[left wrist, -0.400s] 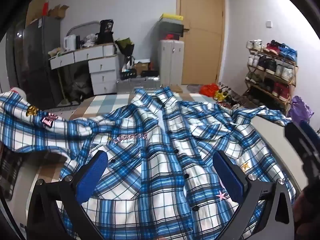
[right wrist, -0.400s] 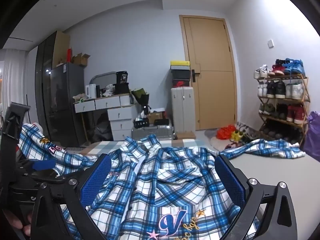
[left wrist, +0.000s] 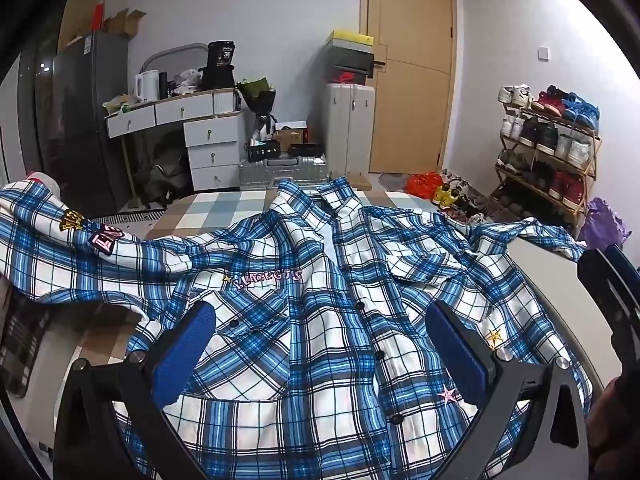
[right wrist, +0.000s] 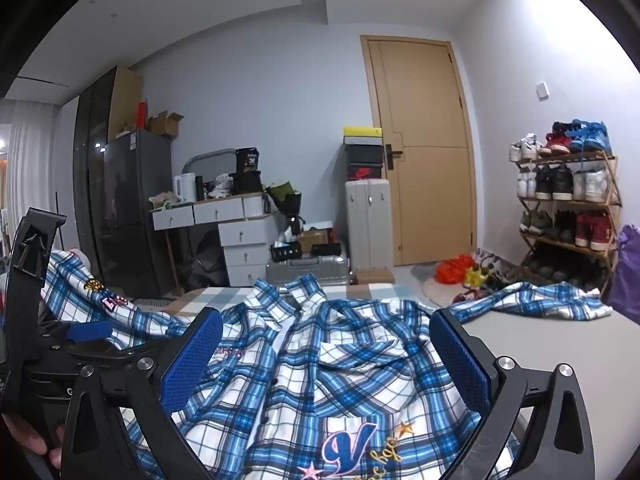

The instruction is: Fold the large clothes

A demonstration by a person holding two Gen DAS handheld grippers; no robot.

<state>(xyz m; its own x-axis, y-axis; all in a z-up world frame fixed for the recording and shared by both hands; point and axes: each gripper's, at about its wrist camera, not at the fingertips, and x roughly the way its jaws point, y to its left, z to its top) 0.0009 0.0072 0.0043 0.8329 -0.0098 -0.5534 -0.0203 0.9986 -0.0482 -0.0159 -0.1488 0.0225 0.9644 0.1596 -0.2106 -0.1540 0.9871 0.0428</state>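
Observation:
A large blue-and-white plaid shirt (left wrist: 304, 320) lies front up and buttoned on a grey table (left wrist: 536, 256), collar at the far side. One sleeve hangs off to the left (left wrist: 60, 248), the other stretches right (right wrist: 552, 300). My left gripper (left wrist: 320, 344) is open, hovering over the shirt's lower front, holding nothing. My right gripper (right wrist: 326, 360) is open over the lower right front near a "V" patch (right wrist: 346, 446), holding nothing. The left gripper also shows at the left of the right wrist view (right wrist: 60, 344).
Beyond the table are a white drawer desk (left wrist: 208, 136), a dark fridge (left wrist: 80, 120), silver suitcases (left wrist: 348, 128), a wooden door (left wrist: 412, 68) and a shoe rack (left wrist: 548, 152) on the right. A purple bag (left wrist: 604, 228) sits by the table's right edge.
Both grippers have barely shifted; the shirt lies as before and both stay open.

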